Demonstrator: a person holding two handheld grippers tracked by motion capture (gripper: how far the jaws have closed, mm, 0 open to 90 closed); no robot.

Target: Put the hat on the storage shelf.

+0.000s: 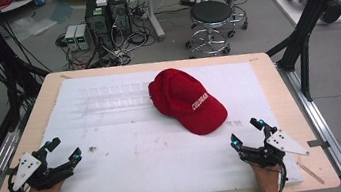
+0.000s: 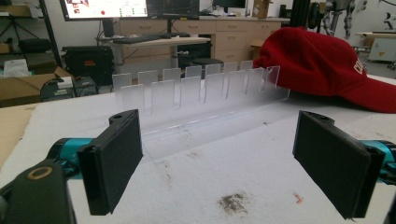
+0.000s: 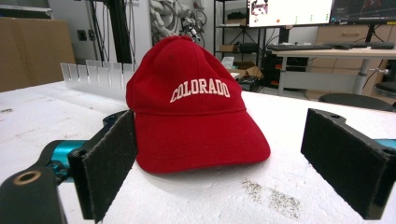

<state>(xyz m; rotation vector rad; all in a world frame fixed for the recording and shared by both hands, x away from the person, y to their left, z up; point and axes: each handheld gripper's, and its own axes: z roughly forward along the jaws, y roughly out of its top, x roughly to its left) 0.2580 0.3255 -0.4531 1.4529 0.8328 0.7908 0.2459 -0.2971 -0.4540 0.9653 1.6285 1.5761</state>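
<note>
— While both tongs sit low in the frame, where's the red cotton baseball cap (image 1: 185, 101)?
— Centre, brim pointing lower right toward the right gripper (image 1: 247, 133), which looks nearer. It and the left gripper (image 1: 65, 149) gape wide, holding nothing.

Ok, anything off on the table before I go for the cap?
Nothing serious. The cap sits upright, its back against the clear rack's end. Small dirt marks dot the white sheet near both grippers, left and right. Both are open and clear of everything.
</note>
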